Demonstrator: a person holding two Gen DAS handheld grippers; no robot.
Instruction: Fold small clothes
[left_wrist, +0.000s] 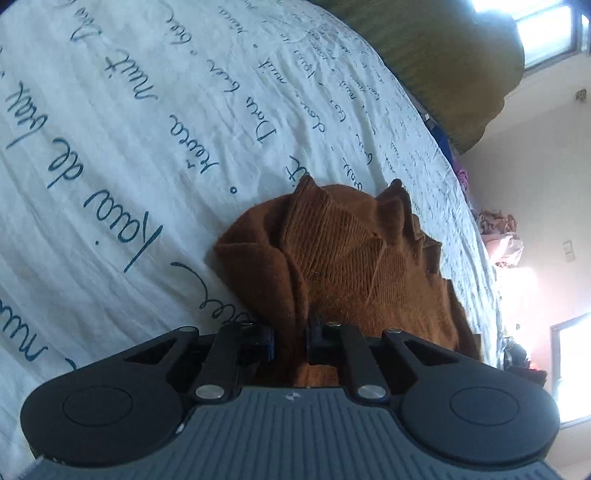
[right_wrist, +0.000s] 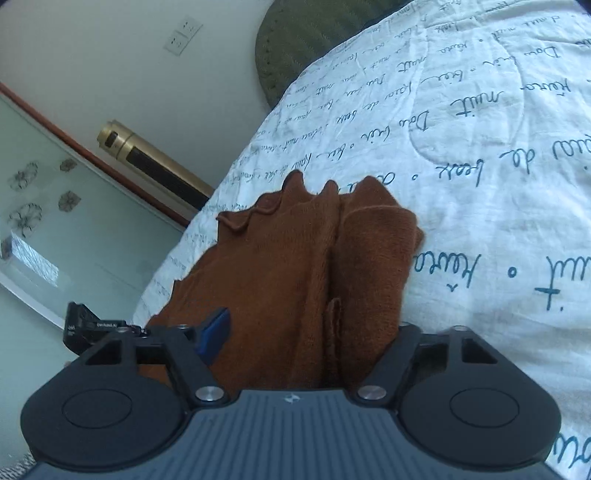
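Observation:
A small brown knitted garment (left_wrist: 351, 258) lies folded on a white bedsheet (left_wrist: 129, 129) printed with dark script. In the left wrist view my left gripper (left_wrist: 290, 341) is shut on a fold of its near edge, the cloth bunched between the fingers. In the right wrist view the same garment (right_wrist: 295, 277) shows a lengthwise fold and a wavy far hem. My right gripper (right_wrist: 306, 339) is open, its fingers standing wide on either side of the garment's near part; a blue pad (right_wrist: 214, 334) shows on the left finger.
A green cushion (left_wrist: 443, 66) lies at the bed's far end, also in the right wrist view (right_wrist: 314, 40). Pink cloth (left_wrist: 502, 236) sits beyond the bed's right edge. A gold cylinder (right_wrist: 147, 155) and a glass panel (right_wrist: 55, 221) stand left of the bed.

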